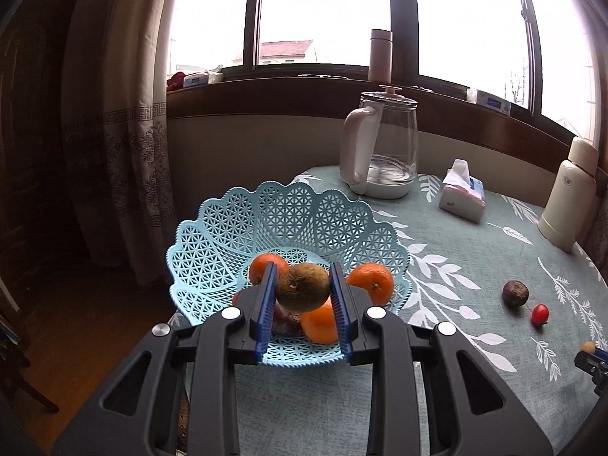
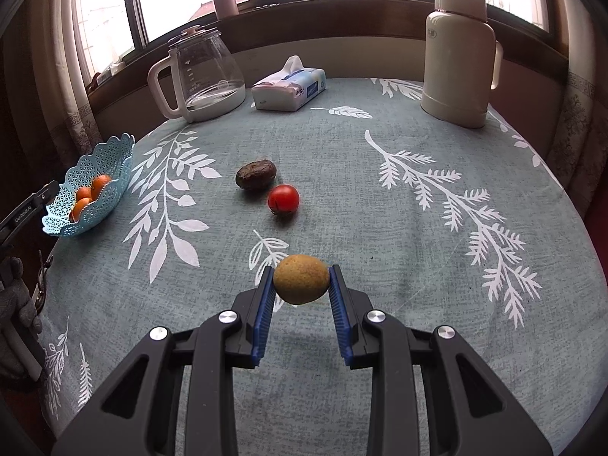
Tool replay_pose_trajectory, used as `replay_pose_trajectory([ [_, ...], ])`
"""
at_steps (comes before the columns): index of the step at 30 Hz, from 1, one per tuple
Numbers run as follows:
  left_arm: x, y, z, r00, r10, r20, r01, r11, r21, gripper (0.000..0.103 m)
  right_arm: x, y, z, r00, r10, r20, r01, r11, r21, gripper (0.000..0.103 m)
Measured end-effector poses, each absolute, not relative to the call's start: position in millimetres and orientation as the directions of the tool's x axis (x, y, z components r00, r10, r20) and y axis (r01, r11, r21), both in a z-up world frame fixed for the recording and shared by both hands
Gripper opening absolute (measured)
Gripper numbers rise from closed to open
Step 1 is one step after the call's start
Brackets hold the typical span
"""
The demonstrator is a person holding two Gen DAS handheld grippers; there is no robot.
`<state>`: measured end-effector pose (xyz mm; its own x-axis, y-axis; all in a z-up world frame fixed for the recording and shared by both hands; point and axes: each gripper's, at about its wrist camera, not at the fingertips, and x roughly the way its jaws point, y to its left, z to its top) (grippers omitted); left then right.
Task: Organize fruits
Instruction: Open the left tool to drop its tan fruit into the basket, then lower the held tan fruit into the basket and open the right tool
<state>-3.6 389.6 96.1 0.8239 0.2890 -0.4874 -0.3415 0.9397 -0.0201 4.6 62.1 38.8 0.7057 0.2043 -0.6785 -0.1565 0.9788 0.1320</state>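
Observation:
My left gripper (image 1: 303, 283) is shut on a brown kiwi (image 1: 303, 287), held just above the light blue lattice basket (image 1: 288, 209). Several oranges (image 1: 370, 281) and a dark purplish fruit lie in the basket beneath it. My right gripper (image 2: 301, 279) is shut on a yellow-brown kiwi (image 2: 301, 279), close over the tablecloth near the front of the table. Further out on the cloth lie a dark wrinkled passion fruit (image 2: 255, 174) (image 1: 515, 293) and a small red tomato (image 2: 283, 199) (image 1: 539, 314). The basket (image 2: 89, 193) shows far left in the right wrist view.
A glass kettle with a white handle (image 2: 197, 76), a tissue pack (image 2: 288, 85) and a cream thermos (image 2: 458, 53) stand along the back of the round table (image 2: 380, 209). Curtains and a window sill lie behind. A gloved hand (image 2: 15, 304) is at the left edge.

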Motion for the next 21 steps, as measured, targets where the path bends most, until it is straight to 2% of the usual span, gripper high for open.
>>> replay_pose_trajectory([
  [3, -3.2, 398.5, 91.9, 0.818, 0.299, -0.492, -0.362, 0.932, -0.036, 0.029, 5.1, 65.9, 39.6, 0.705, 0.208, -0.678, -0.163, 0.978, 0.13, 0.029],
  [4, -3.1, 401.3, 90.4, 0.816, 0.3, -0.494, -0.367, 0.929, -0.042, 0.034, 5.1, 67.3, 39.9, 0.705, 0.209, -0.678, -0.165, 0.978, 0.13, 0.029],
  [7, -5.7, 409.2, 88.9, 0.816, 0.308, -0.489, -0.392, 0.917, -0.076, 0.061, 5.8, 71.2, 40.4, 0.705, 0.211, -0.677, -0.17, 0.977, 0.127, 0.029],
  [8, -7.5, 411.8, 89.6, 0.818, 0.314, -0.482, -0.4, 0.912, -0.086, 0.063, 6.1, 72.5, 40.7, 0.704, 0.213, -0.677, -0.173, 0.977, 0.127, 0.029],
  [21, -19.5, 444.8, 101.7, 0.809, 0.361, -0.464, -0.475, 0.867, -0.154, 0.064, 15.0, 110.8, 58.0, 0.699, 0.287, -0.655, -0.262, 0.955, 0.139, 0.029],
])
